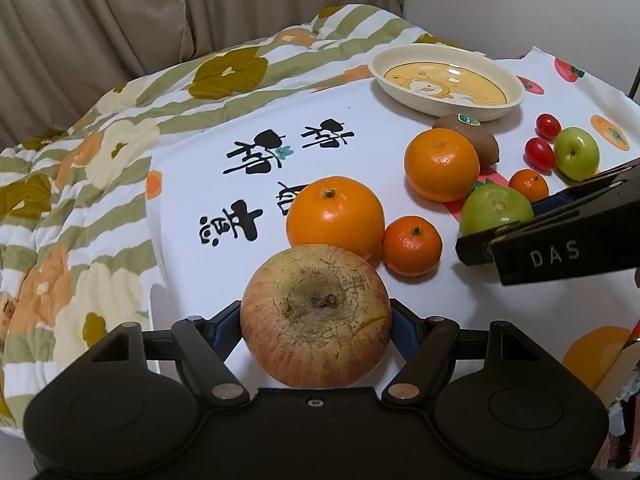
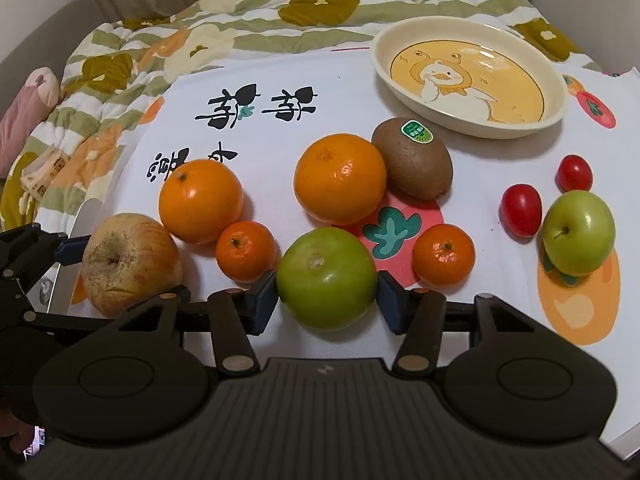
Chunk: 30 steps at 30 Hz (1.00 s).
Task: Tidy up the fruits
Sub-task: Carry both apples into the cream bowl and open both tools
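Observation:
My left gripper (image 1: 316, 320) is shut on a large reddish-yellow apple (image 1: 316, 316), its blue pads against both sides; the apple also shows in the right wrist view (image 2: 128, 264). My right gripper (image 2: 327, 294) is shut on a big green apple (image 2: 326, 278), seen in the left wrist view (image 1: 496, 210) too. Both fruits rest on the white printed cloth (image 2: 280, 80). Two large oranges (image 2: 200, 200) (image 2: 340, 178), two small mandarins (image 2: 246, 252) (image 2: 444, 254), a kiwi (image 2: 412, 158), a small green apple (image 2: 578, 232) and two cherry tomatoes (image 2: 520, 210) (image 2: 574, 174) lie around them.
An oval cream dish (image 2: 468, 76) with a duck picture stands at the back right. A floral quilt (image 2: 120, 64) covers the left and back. The cloth's right edge (image 2: 628, 92) drops off. A beige curtain (image 1: 120, 12) hangs behind.

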{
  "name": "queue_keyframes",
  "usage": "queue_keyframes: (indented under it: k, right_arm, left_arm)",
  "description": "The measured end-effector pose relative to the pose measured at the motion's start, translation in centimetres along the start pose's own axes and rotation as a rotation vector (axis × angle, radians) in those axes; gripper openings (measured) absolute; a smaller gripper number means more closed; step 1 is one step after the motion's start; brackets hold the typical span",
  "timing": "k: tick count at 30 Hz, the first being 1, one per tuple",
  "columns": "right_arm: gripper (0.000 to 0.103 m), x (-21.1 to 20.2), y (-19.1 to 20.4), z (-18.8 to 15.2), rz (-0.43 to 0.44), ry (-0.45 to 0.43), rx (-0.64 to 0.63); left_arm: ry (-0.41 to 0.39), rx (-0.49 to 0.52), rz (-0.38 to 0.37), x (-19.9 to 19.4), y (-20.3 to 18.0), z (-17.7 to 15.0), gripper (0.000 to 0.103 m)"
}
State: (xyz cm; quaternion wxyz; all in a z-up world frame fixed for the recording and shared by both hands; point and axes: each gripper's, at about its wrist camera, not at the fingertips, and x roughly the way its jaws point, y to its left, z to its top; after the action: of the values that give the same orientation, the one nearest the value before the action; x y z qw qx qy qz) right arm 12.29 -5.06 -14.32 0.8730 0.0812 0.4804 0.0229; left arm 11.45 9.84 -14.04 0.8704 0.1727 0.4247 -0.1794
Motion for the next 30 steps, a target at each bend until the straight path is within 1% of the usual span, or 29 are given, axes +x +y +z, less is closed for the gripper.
queue_keyframes:
  k: [7, 12, 16, 23, 30]
  right_arm:
    - [0.068, -2.3, -0.9, 0.4, 0.006, -0.034, -0.006]
    - [0.068, -4.8, -2.3, 1.4, 0.011, -0.070, -0.017]
    - [0.068, -6.5, -4.4, 2.7, 0.017, -0.089, -0.023]
    - [0.068, -8.8, -9.6, 6.1, 0.046, -0.128, -0.071]
    - [0.068, -9.5, -15.2, 10.2, 0.051, -0.164, -0.128]
  left_arm:
    - [-0.016, -0.040, 0.029, -1.8, -0.2, 0.2, 0.078]
    - [-0.030, -0.082, 0.053, -3.5, -0.8, 1.7, 0.078]
    - [-0.045, -0.117, 0.073, -4.8, -1.9, 3.6, 0.078]
    - [-0.079, -0.181, 0.127, -6.6, -4.6, 7.9, 0.078]
    - [-0.123, -0.218, 0.155, -6.4, -7.4, 13.0, 0.078]
